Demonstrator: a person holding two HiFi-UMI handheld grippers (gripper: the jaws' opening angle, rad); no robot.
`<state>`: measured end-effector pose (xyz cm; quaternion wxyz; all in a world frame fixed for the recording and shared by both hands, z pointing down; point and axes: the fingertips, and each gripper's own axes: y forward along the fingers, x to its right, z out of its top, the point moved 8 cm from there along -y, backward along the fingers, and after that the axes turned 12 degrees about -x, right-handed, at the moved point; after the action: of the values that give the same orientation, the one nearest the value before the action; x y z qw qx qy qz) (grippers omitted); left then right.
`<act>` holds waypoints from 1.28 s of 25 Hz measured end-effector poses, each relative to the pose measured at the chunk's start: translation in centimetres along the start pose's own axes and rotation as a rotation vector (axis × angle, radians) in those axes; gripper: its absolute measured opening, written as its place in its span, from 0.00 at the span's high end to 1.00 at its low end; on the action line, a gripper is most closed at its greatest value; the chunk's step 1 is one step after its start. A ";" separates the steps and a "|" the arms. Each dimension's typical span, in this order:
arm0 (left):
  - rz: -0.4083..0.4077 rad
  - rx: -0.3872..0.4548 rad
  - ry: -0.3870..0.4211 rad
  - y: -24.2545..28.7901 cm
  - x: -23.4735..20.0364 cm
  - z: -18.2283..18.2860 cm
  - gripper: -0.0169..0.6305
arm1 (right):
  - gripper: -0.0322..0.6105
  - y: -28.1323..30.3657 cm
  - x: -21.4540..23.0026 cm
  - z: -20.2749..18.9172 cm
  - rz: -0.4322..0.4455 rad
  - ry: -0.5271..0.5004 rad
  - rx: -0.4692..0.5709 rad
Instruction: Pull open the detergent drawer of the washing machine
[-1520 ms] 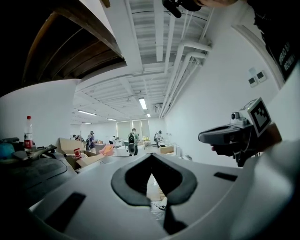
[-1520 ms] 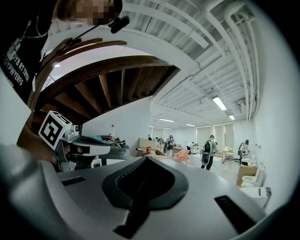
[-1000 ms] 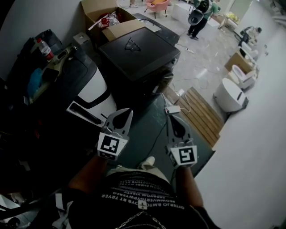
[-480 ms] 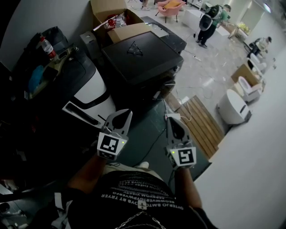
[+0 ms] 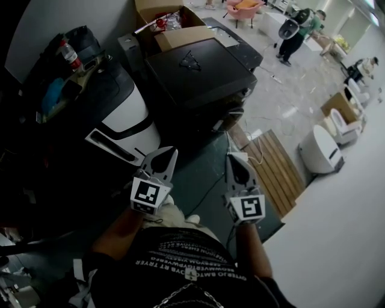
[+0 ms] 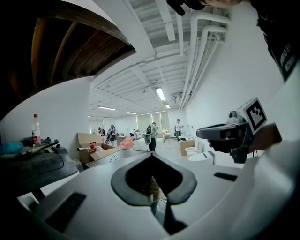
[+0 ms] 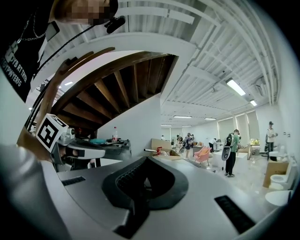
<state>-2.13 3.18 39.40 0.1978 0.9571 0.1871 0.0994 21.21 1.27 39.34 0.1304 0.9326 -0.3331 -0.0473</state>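
The washing machine [image 5: 123,117] stands at the left of the head view, white-fronted with a dark, cluttered top. A flat white panel with a dark slot [image 5: 113,146] juts from its front, low down. My left gripper [image 5: 165,155] is shut and empty, held in the air just right of that panel without touching it. My right gripper [image 5: 234,161] is also shut and empty, beside the left one over the dark floor. In the left gripper view the left gripper's [image 6: 152,158] jaws meet with nothing between them, and so do the right gripper's [image 7: 143,160] in its own view.
A black boxy appliance [image 5: 198,75] stands right of the washing machine, with an open cardboard box [image 5: 165,18] behind it. A red-capped bottle [image 5: 69,55] sits on the washer's top. A wooden pallet [image 5: 271,162], a cable, white toilets [image 5: 319,150] and a standing person [image 5: 295,30] are to the right.
The person has stepped forward; the scene has slid in the head view and a shoe now shows below the left gripper. Both grippers stayed shut, side by side.
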 end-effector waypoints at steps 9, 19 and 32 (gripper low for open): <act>0.030 -0.006 -0.003 2.0 -3.3 -0.1 0.97 | 0.95 4.4 0.8 0.9 0.022 -0.003 -0.011; 0.034 -0.006 -0.028 7.2 -8.8 1.1 0.97 | 0.95 11.5 3.0 2.7 0.021 -0.041 -0.034; 0.011 0.010 -0.047 11.7 -13.6 1.3 0.97 | 0.95 17.4 4.1 4.1 -0.002 -0.054 -0.051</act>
<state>-10.42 -12.67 41.50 0.1971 0.9611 0.1774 0.0770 13.03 -15.15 40.18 0.1450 0.9277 -0.3343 -0.0810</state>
